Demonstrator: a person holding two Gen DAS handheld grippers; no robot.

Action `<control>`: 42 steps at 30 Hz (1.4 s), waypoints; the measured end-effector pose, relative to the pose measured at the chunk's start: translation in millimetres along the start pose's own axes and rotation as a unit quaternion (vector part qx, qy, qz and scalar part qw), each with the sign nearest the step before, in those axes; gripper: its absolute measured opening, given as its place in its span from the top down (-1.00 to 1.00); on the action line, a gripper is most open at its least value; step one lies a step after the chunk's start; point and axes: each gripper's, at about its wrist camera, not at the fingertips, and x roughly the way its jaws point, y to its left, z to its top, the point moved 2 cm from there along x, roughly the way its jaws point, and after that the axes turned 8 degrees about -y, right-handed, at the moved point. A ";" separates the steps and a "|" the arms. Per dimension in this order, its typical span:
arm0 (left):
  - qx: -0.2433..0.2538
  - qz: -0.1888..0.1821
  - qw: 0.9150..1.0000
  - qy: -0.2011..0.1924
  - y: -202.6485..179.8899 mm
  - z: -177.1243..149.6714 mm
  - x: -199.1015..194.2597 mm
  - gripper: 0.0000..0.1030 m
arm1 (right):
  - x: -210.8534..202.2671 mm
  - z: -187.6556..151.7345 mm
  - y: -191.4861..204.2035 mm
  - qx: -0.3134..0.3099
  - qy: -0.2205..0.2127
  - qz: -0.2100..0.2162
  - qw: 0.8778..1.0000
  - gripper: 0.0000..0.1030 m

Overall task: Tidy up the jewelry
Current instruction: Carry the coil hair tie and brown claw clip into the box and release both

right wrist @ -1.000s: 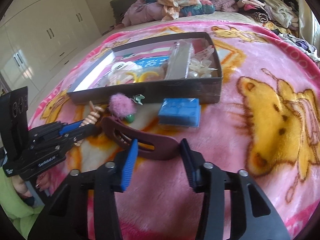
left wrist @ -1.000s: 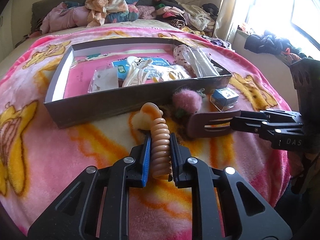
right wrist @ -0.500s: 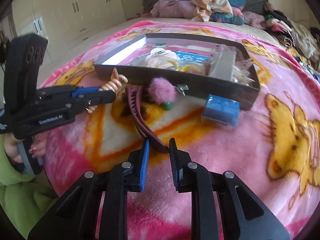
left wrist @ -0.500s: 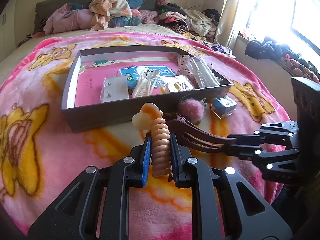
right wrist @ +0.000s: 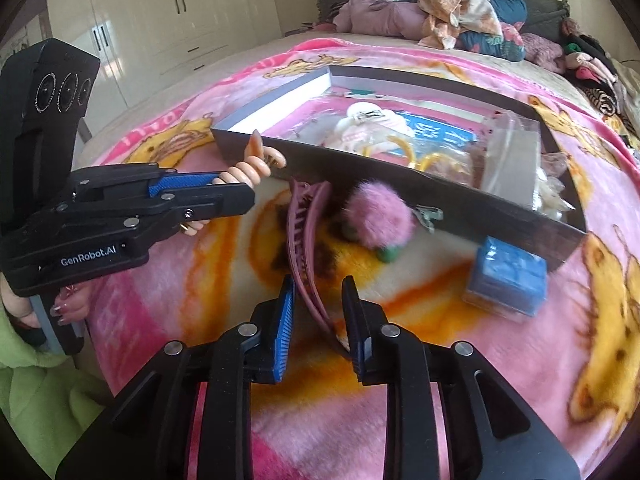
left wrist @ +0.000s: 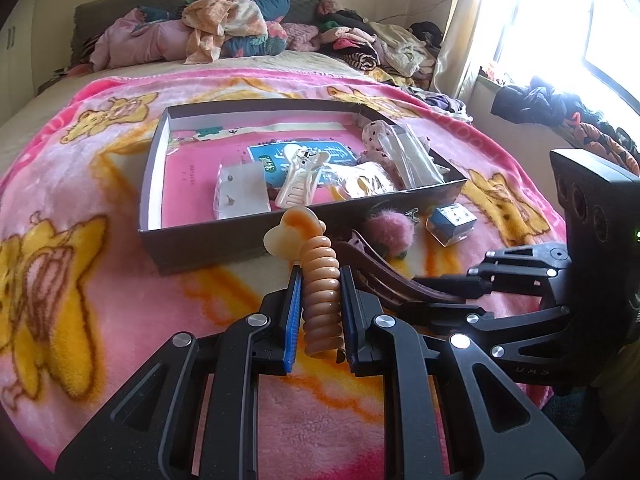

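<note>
On the bed lay a pink fleece blanket with yellow cartoon bears (left wrist: 72,292), and on it a shallow dark-grey cardboard box (left wrist: 224,236) holding packets and a cream plastic claw clip (left wrist: 298,182). The left gripper (left wrist: 319,312) was clamped on a peach-coloured spiral hair tie with a heart charm (left wrist: 316,276), held upright above the blanket just in front of the box's near wall; from the other side the same hair tie (right wrist: 250,168) showed poking out past the gripper's blue-padded fingers (right wrist: 180,180). The right gripper (right wrist: 318,316) had its jaws parted around the tail of a long maroon plastic banana hair clip (right wrist: 304,236), which touched only the right-hand pad, if at all; its far end pointed toward the box. Just beside the clip sat a fluffy pink pom-pom hair clip (right wrist: 378,220), and further right a small blue box in clear wrapping (right wrist: 506,284), both on the blanket outside the box.
</note>
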 end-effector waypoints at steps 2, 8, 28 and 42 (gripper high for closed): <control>-0.002 0.000 1.000 -0.003 0.9 1.3 -1.6 0.78 | -1.6 1.0 3.7 0.005 -0.006 0.008 1.000 0.82; -0.006 -0.005 1.000 -0.014 1.6 8.0 -9.2 0.78 | -27.6 7.0 7.6 0.036 -0.051 0.042 0.997 0.83; -0.016 -0.010 0.998 -0.056 2.7 43.8 -13.7 0.78 | -76.5 43.5 -30.0 0.089 -0.133 -0.026 0.987 0.83; -0.031 0.005 0.997 -0.064 7.4 59.0 7.9 0.78 | -58.5 58.1 -67.3 0.119 -0.138 -0.062 0.981 0.83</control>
